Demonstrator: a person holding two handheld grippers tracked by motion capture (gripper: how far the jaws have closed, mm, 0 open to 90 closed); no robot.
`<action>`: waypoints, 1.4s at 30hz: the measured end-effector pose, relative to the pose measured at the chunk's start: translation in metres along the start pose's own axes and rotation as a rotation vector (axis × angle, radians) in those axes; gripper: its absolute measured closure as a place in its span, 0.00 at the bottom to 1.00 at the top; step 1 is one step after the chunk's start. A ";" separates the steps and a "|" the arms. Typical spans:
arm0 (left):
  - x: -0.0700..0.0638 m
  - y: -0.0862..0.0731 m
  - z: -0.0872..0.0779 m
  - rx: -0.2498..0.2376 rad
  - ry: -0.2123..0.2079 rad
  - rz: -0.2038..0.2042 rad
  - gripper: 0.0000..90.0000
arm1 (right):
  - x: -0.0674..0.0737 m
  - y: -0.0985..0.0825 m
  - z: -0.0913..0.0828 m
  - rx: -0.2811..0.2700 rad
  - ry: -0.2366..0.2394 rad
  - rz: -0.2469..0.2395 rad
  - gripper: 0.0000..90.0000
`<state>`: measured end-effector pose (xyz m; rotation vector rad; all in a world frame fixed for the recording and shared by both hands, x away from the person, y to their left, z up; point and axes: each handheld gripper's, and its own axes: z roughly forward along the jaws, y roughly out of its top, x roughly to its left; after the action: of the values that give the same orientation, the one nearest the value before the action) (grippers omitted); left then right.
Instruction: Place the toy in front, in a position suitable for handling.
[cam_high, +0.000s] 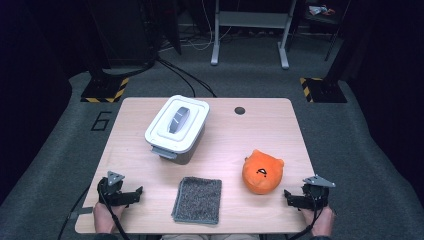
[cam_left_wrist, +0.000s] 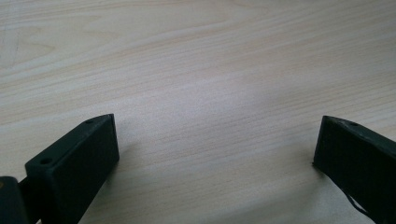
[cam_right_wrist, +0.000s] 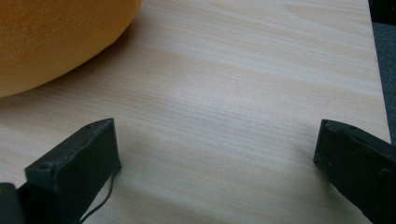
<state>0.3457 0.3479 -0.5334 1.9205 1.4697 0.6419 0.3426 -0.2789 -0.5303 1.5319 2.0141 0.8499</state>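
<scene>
My left gripper (cam_high: 135, 195) rests at the table's near left corner, jaws wide open over bare wood; the left gripper view has this gripper (cam_left_wrist: 217, 137) with nothing between its fingers. Open as well, my right gripper (cam_high: 290, 197) lies at the near right corner, just right of an orange plush toy (cam_high: 262, 171). In the right gripper view that gripper (cam_right_wrist: 217, 140) is empty, and the orange plush toy (cam_right_wrist: 51, 37) bulges in at the upper left, apart from the jaws. A grey cloth (cam_high: 197, 199) lies flat between the two grippers.
A white lidded box (cam_high: 176, 127) with a grey handle stands at the table's middle left, tilted slightly. A dark round hole (cam_high: 240, 110) marks the wooden table (cam_high: 280, 135) near its far edge. Grey carpet, stand feet and cables lie beyond.
</scene>
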 end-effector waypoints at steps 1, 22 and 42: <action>0.000 0.000 0.000 0.000 0.000 0.000 0.00 | 0.000 0.000 0.000 -0.001 0.000 0.000 0.00; 0.000 0.000 0.000 0.001 0.005 -0.004 0.00 | -0.001 0.001 0.001 0.007 -0.005 0.003 0.00; 0.000 0.000 0.000 0.002 0.013 -0.012 0.00 | 0.021 0.034 -0.037 0.026 0.068 0.105 0.00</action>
<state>0.3459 0.3475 -0.5332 1.9110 1.4893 0.6493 0.3339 -0.2594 -0.4800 1.6571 2.0144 0.9319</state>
